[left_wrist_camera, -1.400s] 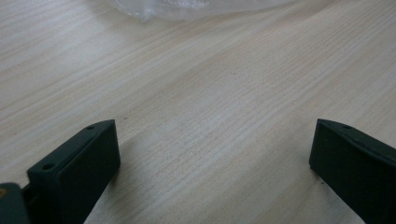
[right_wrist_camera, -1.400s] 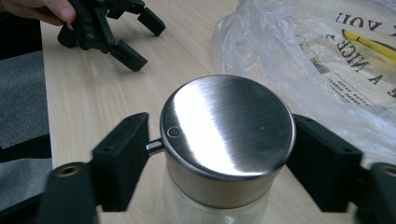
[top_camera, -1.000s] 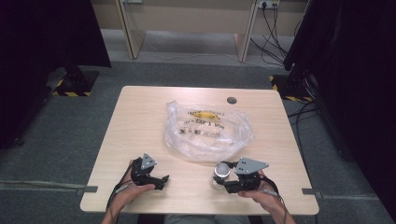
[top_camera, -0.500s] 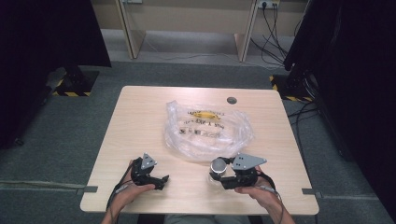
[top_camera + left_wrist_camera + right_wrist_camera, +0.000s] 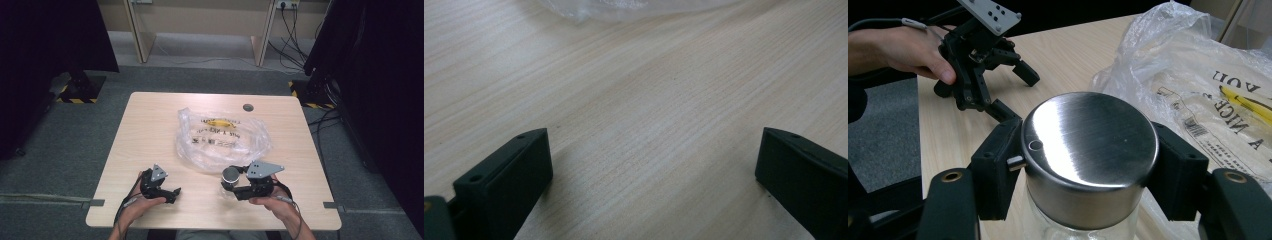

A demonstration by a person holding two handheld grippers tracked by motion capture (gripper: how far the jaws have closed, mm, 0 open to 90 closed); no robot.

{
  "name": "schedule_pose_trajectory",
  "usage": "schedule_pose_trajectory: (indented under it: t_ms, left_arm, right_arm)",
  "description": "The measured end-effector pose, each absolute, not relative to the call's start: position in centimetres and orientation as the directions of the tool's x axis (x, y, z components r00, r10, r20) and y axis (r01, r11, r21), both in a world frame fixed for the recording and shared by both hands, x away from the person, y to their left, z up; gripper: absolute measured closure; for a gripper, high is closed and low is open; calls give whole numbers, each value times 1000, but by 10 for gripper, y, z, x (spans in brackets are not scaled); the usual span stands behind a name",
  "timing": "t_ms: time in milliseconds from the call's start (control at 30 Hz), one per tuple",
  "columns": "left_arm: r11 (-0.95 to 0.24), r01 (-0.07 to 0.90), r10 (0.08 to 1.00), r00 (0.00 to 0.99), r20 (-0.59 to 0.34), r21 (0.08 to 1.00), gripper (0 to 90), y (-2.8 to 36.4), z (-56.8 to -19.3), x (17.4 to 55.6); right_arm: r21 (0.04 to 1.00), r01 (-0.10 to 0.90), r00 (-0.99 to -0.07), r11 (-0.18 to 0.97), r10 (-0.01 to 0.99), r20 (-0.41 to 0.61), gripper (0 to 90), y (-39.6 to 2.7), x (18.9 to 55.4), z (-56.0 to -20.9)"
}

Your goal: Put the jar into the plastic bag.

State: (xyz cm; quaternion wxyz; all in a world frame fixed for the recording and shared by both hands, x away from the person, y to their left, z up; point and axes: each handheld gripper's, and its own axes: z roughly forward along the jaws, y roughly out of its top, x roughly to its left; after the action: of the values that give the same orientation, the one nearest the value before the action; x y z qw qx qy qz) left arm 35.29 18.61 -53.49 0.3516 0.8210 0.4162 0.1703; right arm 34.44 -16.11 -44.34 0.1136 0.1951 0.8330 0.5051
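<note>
Right gripper [image 5: 1088, 165] clenched on jar [image 5: 1083, 210] by its steel lid [image 5: 1090, 145], low centre of the right gripper view, just beside bag [image 5: 225, 135]. Left gripper [image 5: 651, 185] released, over bare table [image 5: 634, 100]. Could slip: smooth lid, narrow grip. Could also snag bag if swung toward it.

Even overhead light on the table [image 5: 150, 125], dark surroundings left and right of it. Bright glare streak on the steel lid [image 5: 1088, 140]; sheen on the plastic bag [image 5: 1198, 75] behind it. Soft shadows beside the left gripper's jaws, bag edge blurred there.
</note>
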Motion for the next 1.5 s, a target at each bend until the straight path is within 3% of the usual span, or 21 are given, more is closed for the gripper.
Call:
schedule_pose_trajectory:
  t_ms: [800, 1500]
  left_arm:
    - [-406, 564, 803, 596, -13, 719, 12, 186, -535, 353]
    - [-407, 564, 803, 596, -13, 719, 12, 186, -535, 353]
  right_arm:
    - [900, 193, -909, 391, 416, 14, 371, -143, 353, -423]
    - [911, 173, -899, 373, 438, -8, 372, -131, 383, -380]
